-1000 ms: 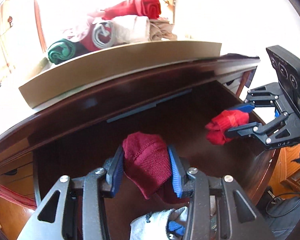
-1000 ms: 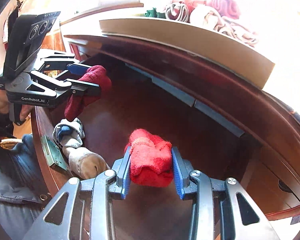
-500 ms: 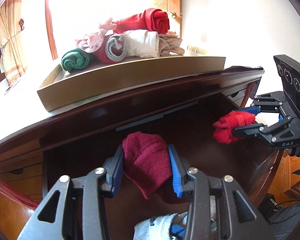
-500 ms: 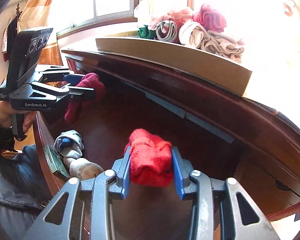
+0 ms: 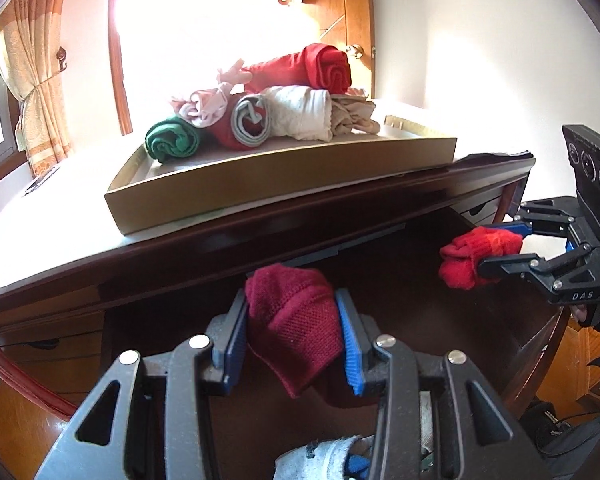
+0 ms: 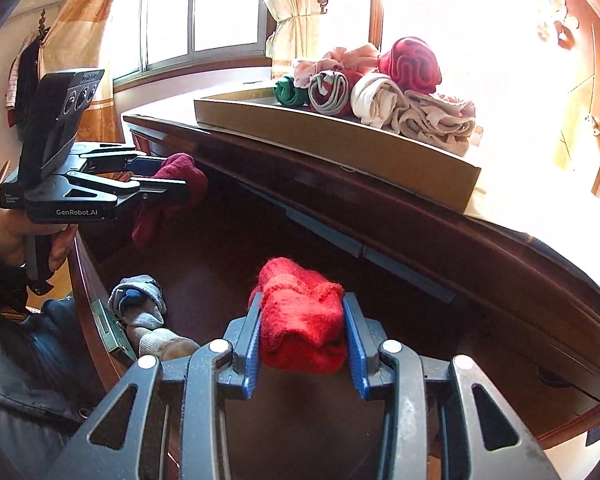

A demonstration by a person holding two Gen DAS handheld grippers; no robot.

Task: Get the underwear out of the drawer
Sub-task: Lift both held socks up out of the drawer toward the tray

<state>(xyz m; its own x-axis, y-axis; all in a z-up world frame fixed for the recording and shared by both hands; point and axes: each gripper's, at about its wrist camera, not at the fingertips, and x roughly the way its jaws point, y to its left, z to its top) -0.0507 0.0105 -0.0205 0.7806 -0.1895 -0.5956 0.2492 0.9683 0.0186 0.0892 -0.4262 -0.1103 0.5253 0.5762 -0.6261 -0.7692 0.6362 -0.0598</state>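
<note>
My left gripper (image 5: 292, 336) is shut on a dark red rolled garment (image 5: 296, 320) and holds it above the open dark wooden drawer (image 5: 420, 280). My right gripper (image 6: 302, 340) is shut on a bright red rolled garment (image 6: 304, 320), also above the drawer (image 6: 228, 264). Each gripper shows in the other's view: the right one (image 5: 500, 248) with its bright red roll (image 5: 472, 256), the left one (image 6: 156, 178) with its dark red roll (image 6: 172, 188). A grey and blue rolled piece (image 6: 140, 308) lies in the drawer's near corner.
A shallow tan tray (image 5: 260, 184) on the dresser top holds several rolled garments (image 5: 260, 116), green, grey, white and red; it also shows in the right wrist view (image 6: 340, 140). The dresser's front edge (image 5: 340, 216) overhangs the drawer. A window with curtains stands behind.
Both grippers have risen with their rolls, from inside the drawer to about the height of the dresser top. The tray and its pile sit lower in both views.
</note>
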